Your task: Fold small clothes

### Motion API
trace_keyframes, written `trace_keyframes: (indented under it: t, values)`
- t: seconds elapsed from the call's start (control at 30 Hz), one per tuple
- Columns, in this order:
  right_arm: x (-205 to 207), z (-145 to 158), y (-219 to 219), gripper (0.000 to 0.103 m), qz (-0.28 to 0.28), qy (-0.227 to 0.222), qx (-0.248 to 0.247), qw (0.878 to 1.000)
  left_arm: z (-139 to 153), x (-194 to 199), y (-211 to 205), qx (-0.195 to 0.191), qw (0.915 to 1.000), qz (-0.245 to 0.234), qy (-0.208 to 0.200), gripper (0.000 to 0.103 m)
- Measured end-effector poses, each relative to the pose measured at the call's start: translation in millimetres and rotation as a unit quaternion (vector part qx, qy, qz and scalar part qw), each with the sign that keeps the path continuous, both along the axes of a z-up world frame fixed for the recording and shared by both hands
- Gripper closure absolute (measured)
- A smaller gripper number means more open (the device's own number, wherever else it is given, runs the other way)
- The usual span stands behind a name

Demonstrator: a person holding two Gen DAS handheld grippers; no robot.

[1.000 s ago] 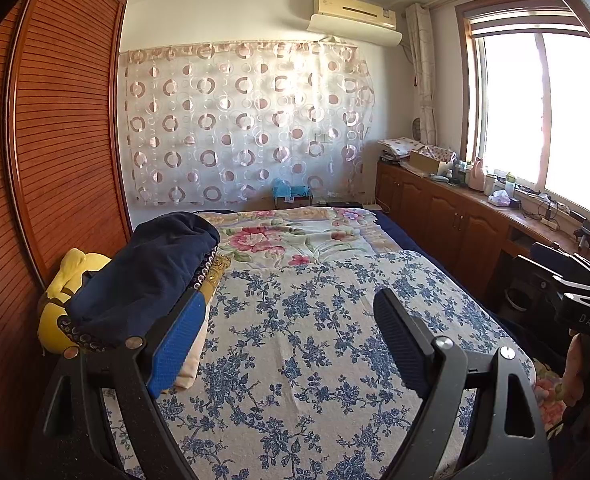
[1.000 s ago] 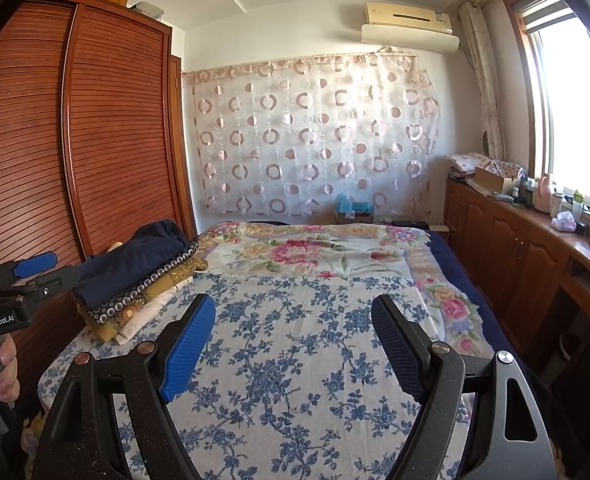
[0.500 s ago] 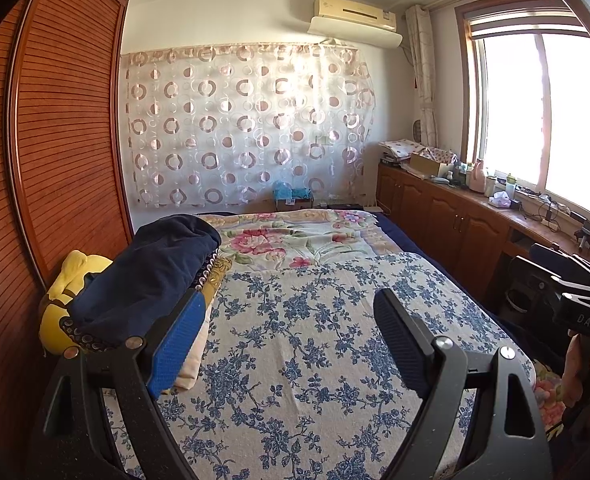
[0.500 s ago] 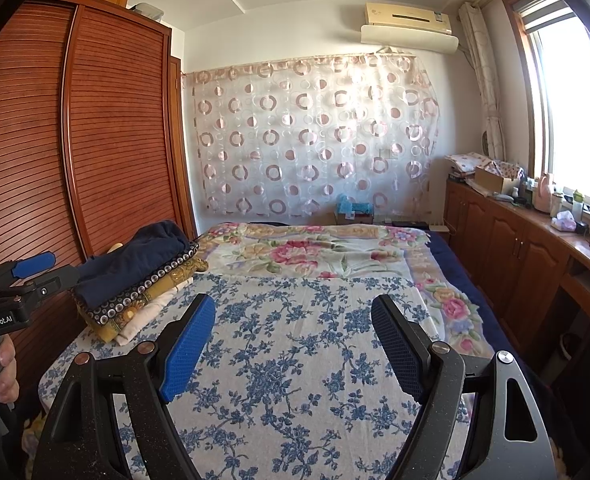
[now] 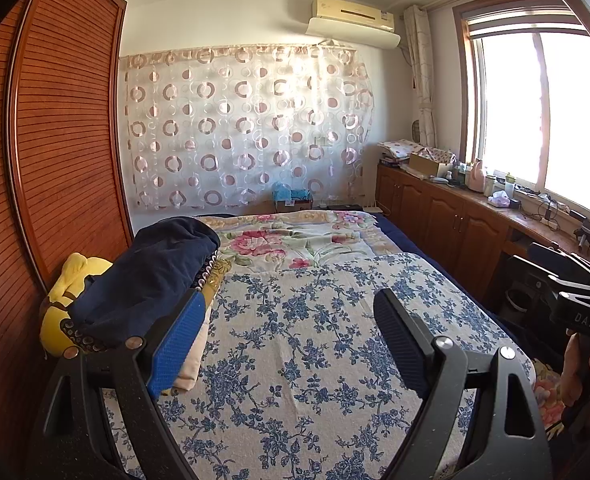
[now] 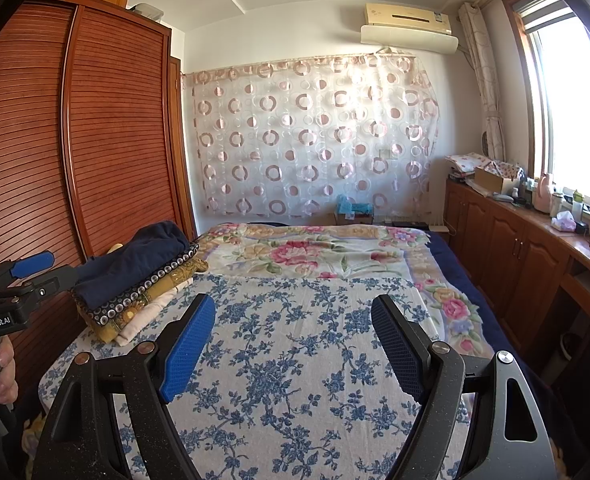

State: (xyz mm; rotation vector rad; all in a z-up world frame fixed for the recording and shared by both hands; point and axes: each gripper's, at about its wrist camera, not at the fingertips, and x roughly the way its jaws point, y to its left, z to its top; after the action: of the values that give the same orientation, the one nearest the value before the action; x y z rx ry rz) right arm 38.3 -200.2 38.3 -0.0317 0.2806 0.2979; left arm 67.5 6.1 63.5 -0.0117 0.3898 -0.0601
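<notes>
Nothing changing from a second ago: both hand-held grippers, left [image 5: 287, 336] and right [image 6: 293, 344], are hovering released over the bed [image 6: 295, 360], folded clothes stack [image 6: 135, 280] sitting finished.

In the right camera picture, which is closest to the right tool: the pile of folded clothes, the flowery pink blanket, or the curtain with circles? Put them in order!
Counting from the right tool:
1. Pile of folded clothes, on the bed's left edge.
2. Flowery pink blanket, across the far half of the bed.
3. Curtain with circles, on the back wall.

Stack of folded clothes [image 6: 135, 280] on bed [image 6: 295, 360], left edge, beside wardrobe [image 6: 95, 140]; cabinets [image 6: 515, 248] right.
</notes>
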Motion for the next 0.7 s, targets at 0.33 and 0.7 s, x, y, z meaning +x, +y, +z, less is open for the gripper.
trace_keyframes:
  t: [0.33, 0.7]
  values:
    - [0.5, 0.3, -0.7, 0.021, -0.001, -0.001, 0.000, 1.000, 0.8, -1.6, -1.8, 0.000, 1.0000, 0.000, -0.002, 0.017]
    - [0.0, -0.2, -0.3, 0.021, 0.000, -0.002, 0.002, 1.000, 0.9, -1.6, -1.5, 0.000, 1.0000, 0.000, -0.003, 0.017]
